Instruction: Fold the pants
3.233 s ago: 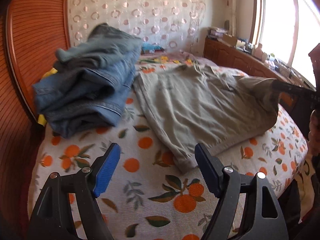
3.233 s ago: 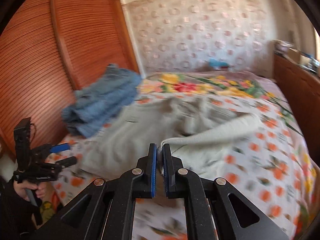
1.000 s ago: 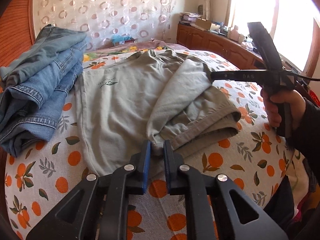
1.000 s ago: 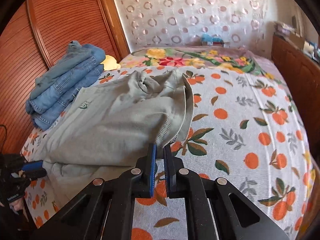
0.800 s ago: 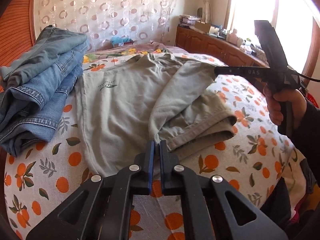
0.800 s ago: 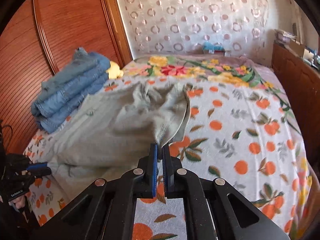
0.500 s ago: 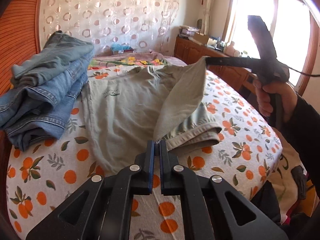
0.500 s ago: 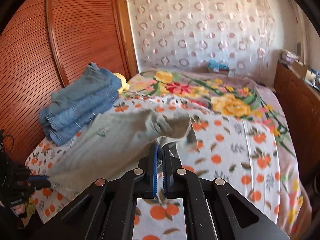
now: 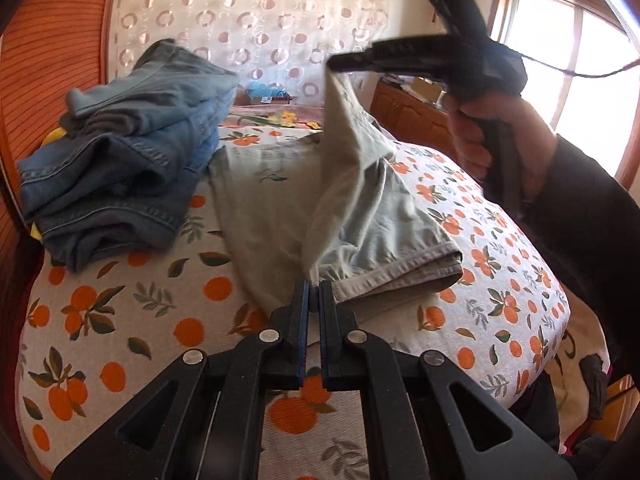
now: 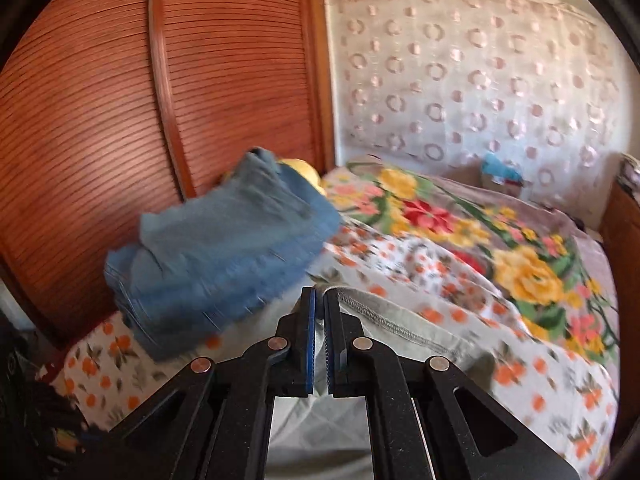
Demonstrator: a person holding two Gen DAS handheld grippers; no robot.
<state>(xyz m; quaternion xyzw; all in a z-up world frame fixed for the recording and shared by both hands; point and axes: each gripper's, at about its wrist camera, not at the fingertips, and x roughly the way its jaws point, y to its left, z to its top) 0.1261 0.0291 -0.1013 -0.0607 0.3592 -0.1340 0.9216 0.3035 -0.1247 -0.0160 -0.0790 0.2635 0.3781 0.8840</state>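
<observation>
On bed (image 9: 120, 312), pants (image 9: 280, 200) between both tongs (image 9: 314, 286), apparently.

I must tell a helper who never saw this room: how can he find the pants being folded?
Look at the bed with the orange-print sheet. Beside the stacked blue jeans lie the grey-green pants, the only pale garment, one edge lifted.

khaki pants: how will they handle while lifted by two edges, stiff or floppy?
Likely floppy: the khaki pants sag in a slack sheet between the right gripper and left gripper. Probably light, since thin pinches hold them. The loose lower layer may drag across the bedsheet.
</observation>
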